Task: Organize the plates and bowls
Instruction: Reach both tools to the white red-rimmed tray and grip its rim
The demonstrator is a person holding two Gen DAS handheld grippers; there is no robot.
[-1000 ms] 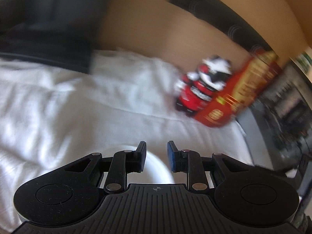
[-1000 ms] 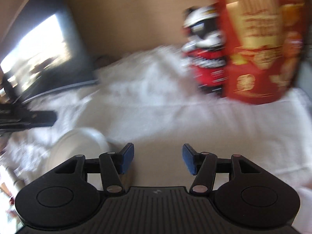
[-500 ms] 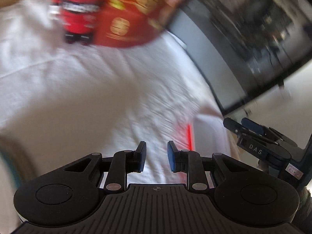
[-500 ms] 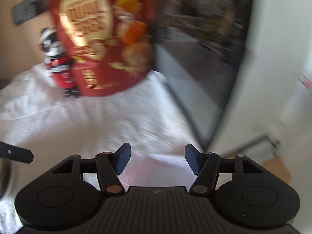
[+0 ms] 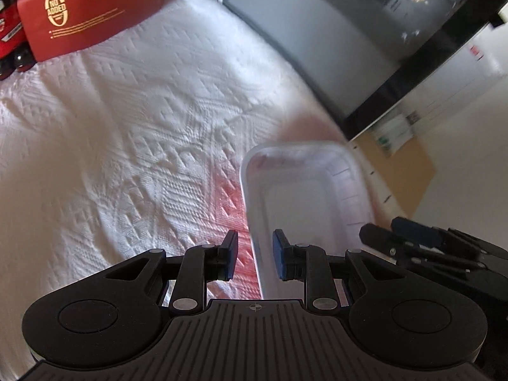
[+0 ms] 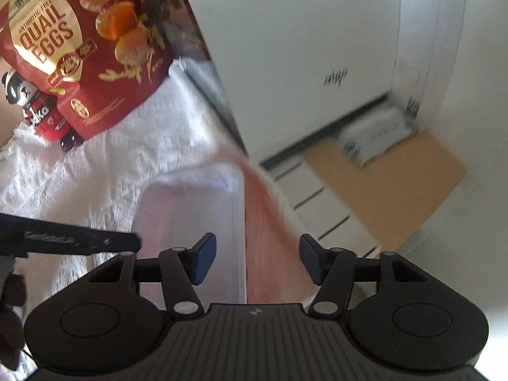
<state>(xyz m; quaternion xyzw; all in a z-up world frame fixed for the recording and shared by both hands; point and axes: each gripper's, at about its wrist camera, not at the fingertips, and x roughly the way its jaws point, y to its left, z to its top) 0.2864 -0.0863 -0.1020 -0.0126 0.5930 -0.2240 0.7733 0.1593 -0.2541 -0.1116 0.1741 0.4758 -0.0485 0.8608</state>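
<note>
A white rectangular tray [image 5: 346,171] lies on the white patterned cloth near the table's right edge; it also shows in the right wrist view [image 6: 190,203]. My left gripper [image 5: 254,258] hovers over the tray's near left rim, jaws a small gap apart and empty. My right gripper [image 6: 257,262] is open and empty over the tray's right rim and the table edge. The right gripper's fingers [image 5: 412,235] show at the right of the left wrist view. No plates or bowls are in view now.
A red quail-egg bag [image 6: 82,44] and a small red-and-black figure [image 6: 41,111] stand at the far side of the cloth [image 5: 127,143]. A dark screen [image 5: 365,25] runs along the right. Beyond the table edge are white drawers [image 6: 311,197] and floor.
Both grippers have swung right, away from the white round dish seen a second ago, and now sit over the white tray. Jaw openings look unchanged.
</note>
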